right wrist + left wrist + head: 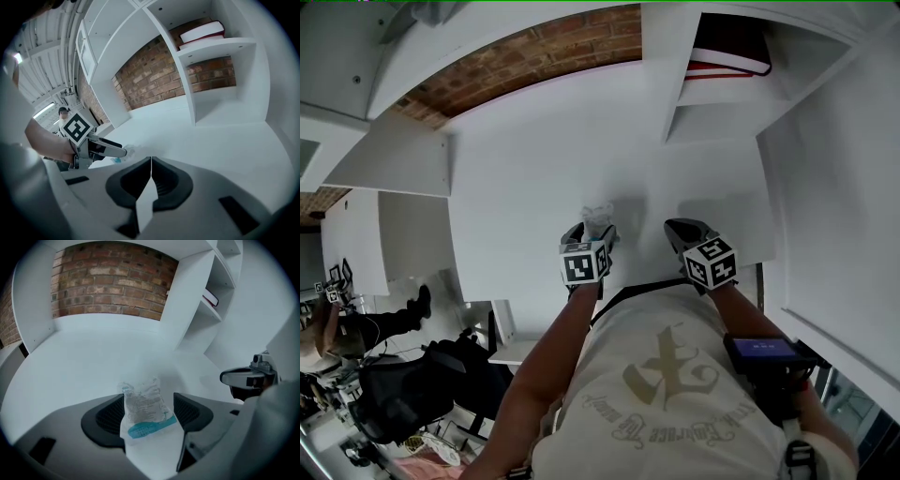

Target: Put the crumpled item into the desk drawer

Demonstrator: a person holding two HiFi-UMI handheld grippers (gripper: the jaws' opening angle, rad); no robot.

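Observation:
The crumpled item (144,409) is a clear plastic wrapper with teal print. It stands on the white desk (534,169) between the jaws of my left gripper (149,400), which are spread wide. The wrapper leans against the left pad and a gap shows at the right pad. From the head view the wrapper (598,214) pokes out just beyond the left gripper (592,231). My right gripper (680,228) hovers beside it to the right, and its jaws (151,161) meet with nothing between them. No drawer is in view.
A white shelf unit (712,94) stands at the desk's far right with a red-and-white book (731,52) on its upper shelf. A brick wall (525,56) backs the desk. White side panels (403,159) flank the left; an office area lies below left.

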